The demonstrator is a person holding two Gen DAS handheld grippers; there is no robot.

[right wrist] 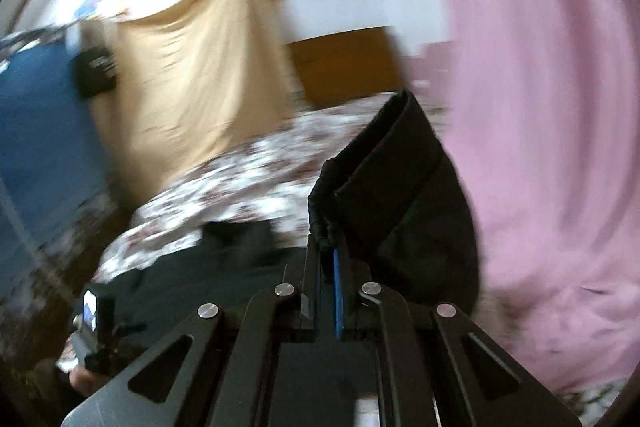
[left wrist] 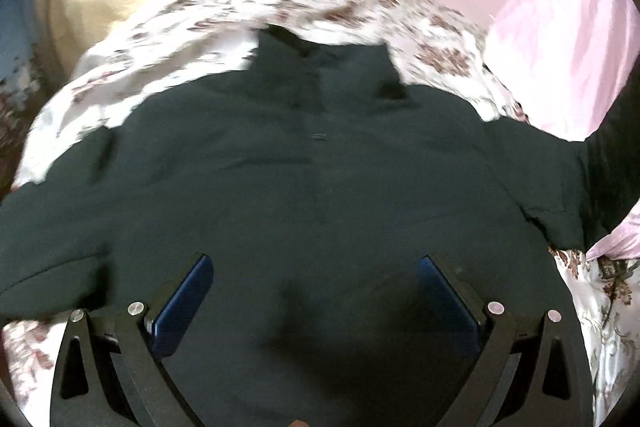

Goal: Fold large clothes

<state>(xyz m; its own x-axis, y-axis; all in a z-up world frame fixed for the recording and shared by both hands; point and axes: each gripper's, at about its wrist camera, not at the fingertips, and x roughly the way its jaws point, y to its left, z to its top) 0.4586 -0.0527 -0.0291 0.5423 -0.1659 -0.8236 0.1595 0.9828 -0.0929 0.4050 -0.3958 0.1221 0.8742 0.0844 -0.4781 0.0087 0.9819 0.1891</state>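
Folding has barely begun: the jacket (left wrist: 312, 163) lies spread on the bed (left wrist: 192, 39), right claw (right wrist: 327, 247) clamped on one sleeve (right wrist: 392, 187) (lifted clear), left claw (left wrist: 316, 275) wide and empty.

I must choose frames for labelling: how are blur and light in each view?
Left wrist view: dark jacket fairly readable, floral bedspread smeared, top overexposed, edges bent by fisheye. Right wrist view: heavy motion blur on pink curtain; only right claw and gripped sleeve sharp.

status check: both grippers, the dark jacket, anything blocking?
Right gripper shut on jacket sleeve cuff, lifted off the bed. Left gripper open, empty, over dark jacket spread on floral bedspread. Nothing in the way.
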